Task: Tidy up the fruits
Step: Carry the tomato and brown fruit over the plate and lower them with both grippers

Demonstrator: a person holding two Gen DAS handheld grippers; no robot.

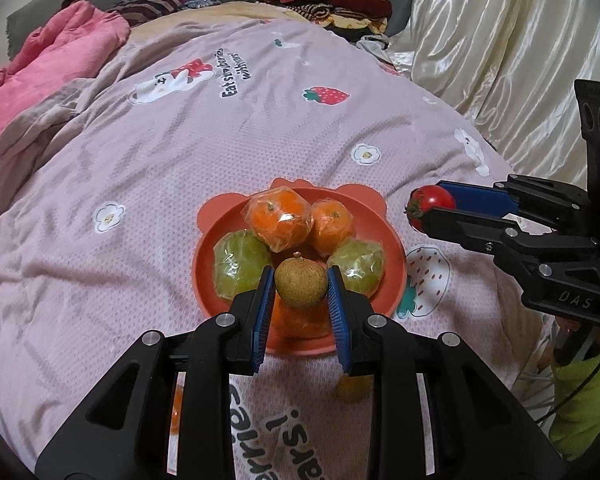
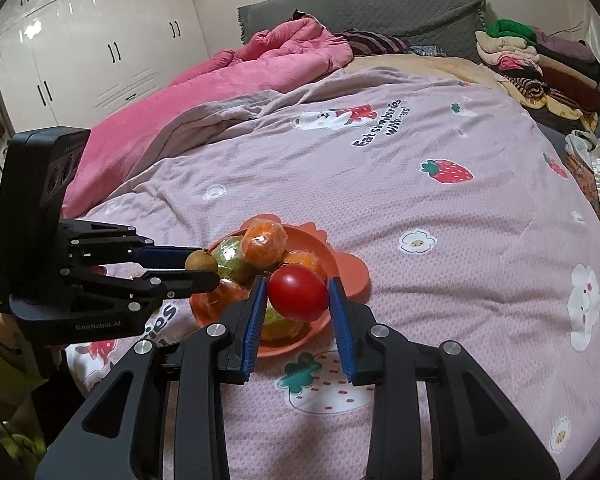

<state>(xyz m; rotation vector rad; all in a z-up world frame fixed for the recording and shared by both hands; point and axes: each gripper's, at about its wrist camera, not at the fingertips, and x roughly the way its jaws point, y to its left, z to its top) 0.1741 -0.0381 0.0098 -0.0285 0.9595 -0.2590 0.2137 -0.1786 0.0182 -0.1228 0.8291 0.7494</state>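
Note:
An orange plate [image 1: 388, 240] sits on the pink bedspread and holds several plastic-wrapped oranges [image 1: 278, 218] and green fruits [image 1: 240, 266]. My left gripper [image 1: 300, 284] is shut on a small brown round fruit [image 1: 301, 283] and holds it over the plate's near side. My right gripper [image 2: 298, 294] is shut on a red tomato [image 2: 298, 293] and holds it above the plate's [image 2: 350, 270] right edge. In the left wrist view the tomato [image 1: 430, 205] hangs right of the plate. In the right wrist view the brown fruit [image 2: 201, 261] is at the plate's left.
A small yellowish fruit [image 1: 352, 388] and an orange fruit [image 1: 176, 410] lie on the bedspread near me, partly hidden by my left gripper. A pink quilt [image 2: 236, 76] is bunched at the far left. Folded clothes [image 2: 540, 68] are stacked at the far right.

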